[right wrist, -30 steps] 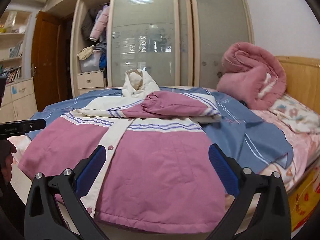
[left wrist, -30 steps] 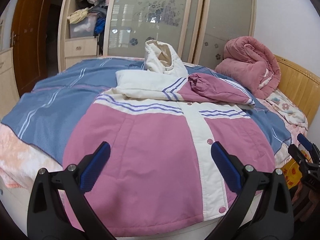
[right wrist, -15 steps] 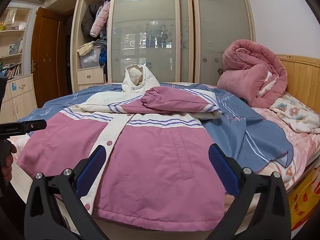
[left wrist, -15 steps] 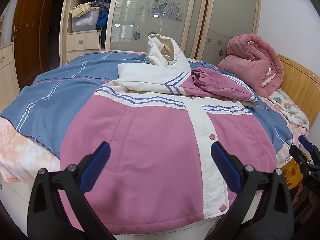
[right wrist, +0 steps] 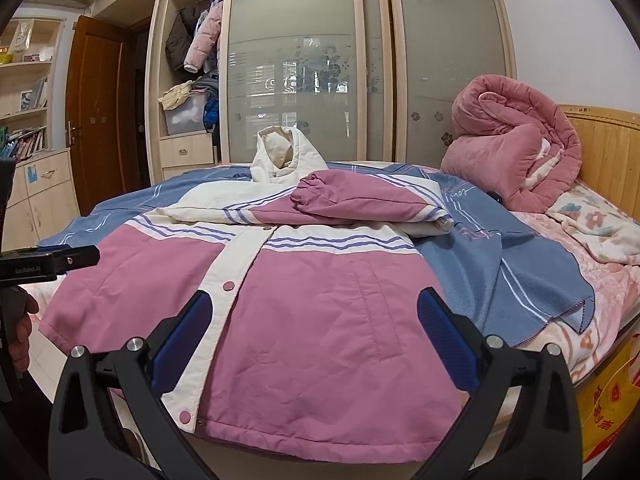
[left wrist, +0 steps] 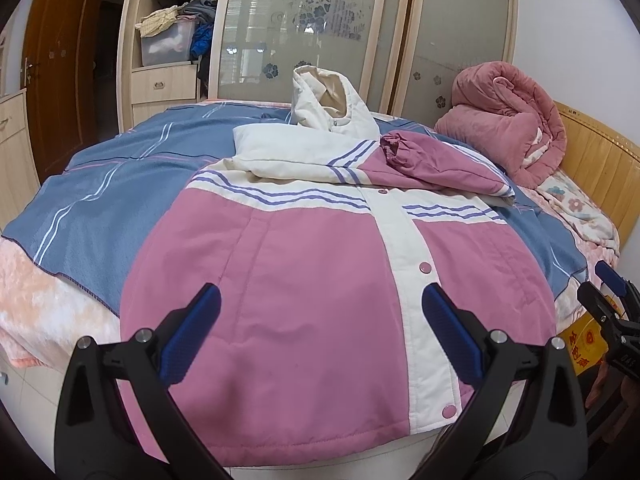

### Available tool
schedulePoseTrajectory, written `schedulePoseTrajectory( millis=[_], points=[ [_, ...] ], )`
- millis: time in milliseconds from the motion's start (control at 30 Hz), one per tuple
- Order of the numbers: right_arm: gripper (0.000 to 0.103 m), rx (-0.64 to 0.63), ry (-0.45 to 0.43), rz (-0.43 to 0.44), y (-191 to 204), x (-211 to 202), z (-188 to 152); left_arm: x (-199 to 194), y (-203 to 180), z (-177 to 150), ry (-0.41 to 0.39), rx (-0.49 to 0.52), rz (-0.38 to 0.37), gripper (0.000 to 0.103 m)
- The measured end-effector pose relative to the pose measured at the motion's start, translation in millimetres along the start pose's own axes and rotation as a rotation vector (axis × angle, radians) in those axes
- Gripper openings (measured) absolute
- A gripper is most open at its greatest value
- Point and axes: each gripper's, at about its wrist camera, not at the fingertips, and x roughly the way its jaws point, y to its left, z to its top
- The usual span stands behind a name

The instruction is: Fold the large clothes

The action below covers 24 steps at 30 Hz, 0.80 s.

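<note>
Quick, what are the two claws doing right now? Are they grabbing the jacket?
Left claw: open, holding nothing, above the jacket.
Right claw: open, holding nothing.

Even indoor light, fisheye-warped edges

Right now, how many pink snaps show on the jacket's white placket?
3 on the placket: top snap by the stripes, middle snap, bottom snap near the hem. The left fingers cover part of the placket, so another may be hidden.
</note>
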Motion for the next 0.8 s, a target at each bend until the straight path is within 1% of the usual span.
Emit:
schedulePoseTrajectory(
  millis=[200, 367, 467, 567, 633, 700, 800],
  points=[
    [0.102, -0.008, 0.003, 0.009, 3, 0, 1, 9, 2, -3, 0.049, -0.022, -0.033, 0.101],
    [0.102, -0.005, 0.026, 0.009, 1, 0, 2, 12, 0, -4, 0.065, -0.015, -0.055, 0.101],
    [0.102, -0.004, 0.058, 0.025, -2, 1, 3, 19, 3, -5, 0.110, -0.050, -0.107, 0.101],
    [0.102, 0.007, 0.066, 0.043, -7, -1, 4, 28, 7, -6, 0.157, -0.097, -0.154, 0.101],
    [0.102, 0.027, 0.063, 0.059, -13, -5, 6, 35, 5, -3, 0.192, -0.105, -0.160, 0.101],
    [0.102, 0.043, 0.060, 0.074, -18, -9, 6, 41, 2, 2, 0.211, -0.115, -0.166, 0.101],
    [0.102, 0.064, 0.065, 0.086, -27, -11, 7, 58, -7, 22, 0.260, -0.114, -0.182, 0.101]
  ],
)
